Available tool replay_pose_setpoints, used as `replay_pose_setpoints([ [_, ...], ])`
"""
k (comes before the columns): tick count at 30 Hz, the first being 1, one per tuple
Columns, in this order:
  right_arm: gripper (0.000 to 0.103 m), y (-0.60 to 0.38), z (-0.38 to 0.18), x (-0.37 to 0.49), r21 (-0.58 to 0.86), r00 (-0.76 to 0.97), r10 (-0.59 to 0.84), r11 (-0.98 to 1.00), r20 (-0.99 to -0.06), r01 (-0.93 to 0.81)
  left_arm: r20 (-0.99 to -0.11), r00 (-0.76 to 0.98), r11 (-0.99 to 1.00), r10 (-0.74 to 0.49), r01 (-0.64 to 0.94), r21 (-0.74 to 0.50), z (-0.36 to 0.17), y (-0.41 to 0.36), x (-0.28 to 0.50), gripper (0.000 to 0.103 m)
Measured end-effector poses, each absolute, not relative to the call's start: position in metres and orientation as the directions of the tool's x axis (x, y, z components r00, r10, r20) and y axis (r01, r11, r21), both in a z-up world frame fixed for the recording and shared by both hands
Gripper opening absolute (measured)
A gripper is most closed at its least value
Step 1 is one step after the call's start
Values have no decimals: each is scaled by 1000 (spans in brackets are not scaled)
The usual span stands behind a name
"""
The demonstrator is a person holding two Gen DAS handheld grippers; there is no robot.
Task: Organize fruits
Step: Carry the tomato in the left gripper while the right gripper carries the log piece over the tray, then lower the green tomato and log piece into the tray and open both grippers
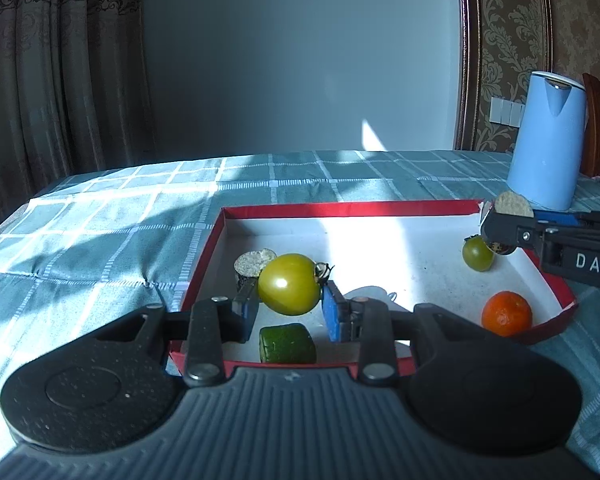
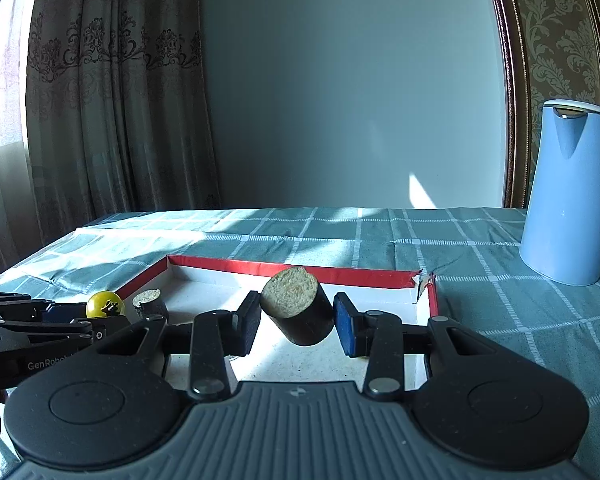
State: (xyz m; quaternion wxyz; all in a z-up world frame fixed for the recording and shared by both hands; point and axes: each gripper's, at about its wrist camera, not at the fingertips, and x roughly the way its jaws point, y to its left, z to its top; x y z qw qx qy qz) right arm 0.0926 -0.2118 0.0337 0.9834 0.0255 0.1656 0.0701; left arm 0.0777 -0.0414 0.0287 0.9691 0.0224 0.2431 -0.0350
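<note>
Red-rimmed tray (image 1: pixel 204 256) on checked cloth holds an orange (image 1: pixel 506 313), small green tomato (image 1: pixel 477 254), green chunk (image 1: pixel 287 343) & dark stub (image 1: pixel 249 266). Step, prob.: both pieces mid-carry over tray; next needs a free spot, then release. Left gripper (image 1: pixel 290 308) clamps yellow-green tomato (image 1: pixel 289 284), stem end right. Right gripper (image 2: pixel 296 322) pinches dark cylinder (image 2: pixel 298 308), long axis tilted, cut face up toward cam.

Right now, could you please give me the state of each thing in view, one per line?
Left tongs: shut on the yellow-green tomato, held above the tray.
Right tongs: shut on the dark cut cylinder, tilted.
Red tray: open, far right corner torn.
Small green tomato, orange, green block, second cut cylinder: resting in tray.
Blue jug: upright on the cloth.
</note>
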Motion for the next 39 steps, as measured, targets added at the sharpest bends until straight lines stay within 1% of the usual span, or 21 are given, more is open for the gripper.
replay_pose_setpoints([
  [15,39,-219,22,135,66,909,108,994,-402,-89,-518,854,997,-49,73,26,19,-57,119,31],
  [21,39,-220,19,148,53,897,94,995,-432,-79,-542,840,998,-26,56,39,14,-61,135,31],
  [28,39,-217,19,160,26,892,84,996,-444,-81,-555,832,997,-16,55,54,10,-63,144,31],
  [34,38,-214,19,166,26,888,102,995,-449,-101,-588,808,999,-31,51,17,7,-59,154,31],
  [36,35,-213,20,165,30,892,119,993,-436,-117,-588,808,999,-31,51,17,6,-59,154,31],
  [39,35,-210,20,164,18,891,120,992,-437,-125,-590,807,998,-27,51,24,6,-60,155,31],
])
